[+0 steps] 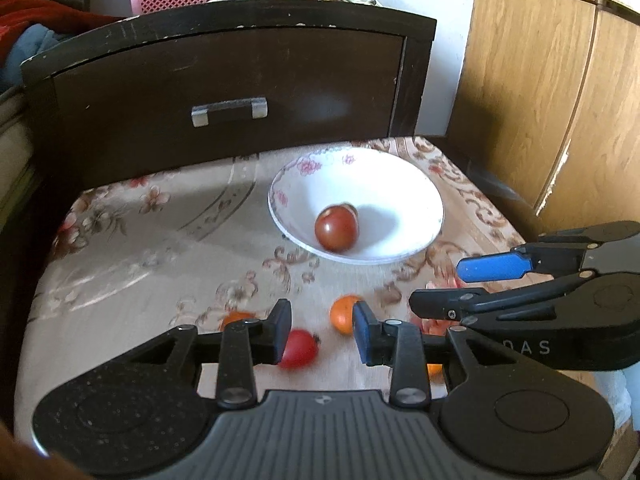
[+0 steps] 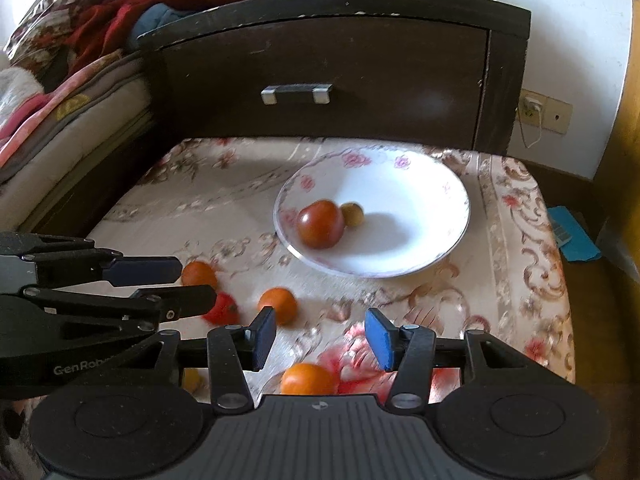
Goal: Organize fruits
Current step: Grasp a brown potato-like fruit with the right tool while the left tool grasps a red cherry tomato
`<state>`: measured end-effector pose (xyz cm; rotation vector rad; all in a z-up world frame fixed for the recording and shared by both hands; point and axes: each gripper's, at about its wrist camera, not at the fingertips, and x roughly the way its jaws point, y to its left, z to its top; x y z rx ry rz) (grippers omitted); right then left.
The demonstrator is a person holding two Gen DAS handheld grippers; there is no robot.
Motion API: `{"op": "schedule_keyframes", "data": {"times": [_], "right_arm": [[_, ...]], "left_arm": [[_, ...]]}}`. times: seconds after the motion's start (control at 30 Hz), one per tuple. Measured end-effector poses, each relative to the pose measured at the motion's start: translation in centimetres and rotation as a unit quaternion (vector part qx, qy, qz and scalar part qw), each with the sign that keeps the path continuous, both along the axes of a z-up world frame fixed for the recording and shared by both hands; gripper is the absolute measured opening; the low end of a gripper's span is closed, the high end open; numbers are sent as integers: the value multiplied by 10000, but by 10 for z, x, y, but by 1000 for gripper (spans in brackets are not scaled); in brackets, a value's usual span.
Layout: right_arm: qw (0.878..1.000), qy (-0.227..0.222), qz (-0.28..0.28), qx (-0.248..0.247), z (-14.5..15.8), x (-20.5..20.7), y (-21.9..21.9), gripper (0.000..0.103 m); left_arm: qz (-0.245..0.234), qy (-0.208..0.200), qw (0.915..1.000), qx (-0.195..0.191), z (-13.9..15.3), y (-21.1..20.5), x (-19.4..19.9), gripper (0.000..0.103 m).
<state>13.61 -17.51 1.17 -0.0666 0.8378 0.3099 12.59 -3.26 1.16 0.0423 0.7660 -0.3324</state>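
Note:
A white flowered bowl (image 1: 400, 200) (image 2: 420, 216) on the cloth-covered table holds a dark red tomato (image 1: 336, 228) (image 2: 320, 224) and a small tan fruit (image 2: 352, 214). Loose on the cloth lie a bright red tomato (image 1: 298, 348) (image 2: 222, 308) and several oranges (image 1: 344, 314) (image 2: 278, 304) (image 2: 199, 274) (image 2: 308, 378). My left gripper (image 1: 322, 332) is open, with the red tomato just by its left finger. My right gripper (image 2: 322, 338) is open above the nearest orange and holds nothing. Each gripper shows in the other's view (image 1: 436, 286) (image 2: 192, 284).
A dark wooden nightstand (image 1: 224, 80) with a metal drawer handle (image 1: 229, 111) stands right behind the table. A wooden wardrobe (image 1: 560, 80) is at the right, a bed with piled blankets (image 2: 60, 80) at the left. A small yellow fruit (image 2: 191, 378) lies near the front edge.

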Motion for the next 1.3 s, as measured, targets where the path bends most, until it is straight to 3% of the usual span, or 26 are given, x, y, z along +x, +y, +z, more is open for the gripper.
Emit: {"op": "schedule_keyframes", "data": {"times": [0.57, 1.3], "right_arm": [[9954, 390, 861, -132, -19, -29, 48, 45], [9898, 694, 1225, -204, -34, -20, 74, 45]], "left_arm": [[254, 534, 9981, 156, -23, 38, -50, 41], [356, 862, 9948, 405, -45, 44, -50, 45]]}}
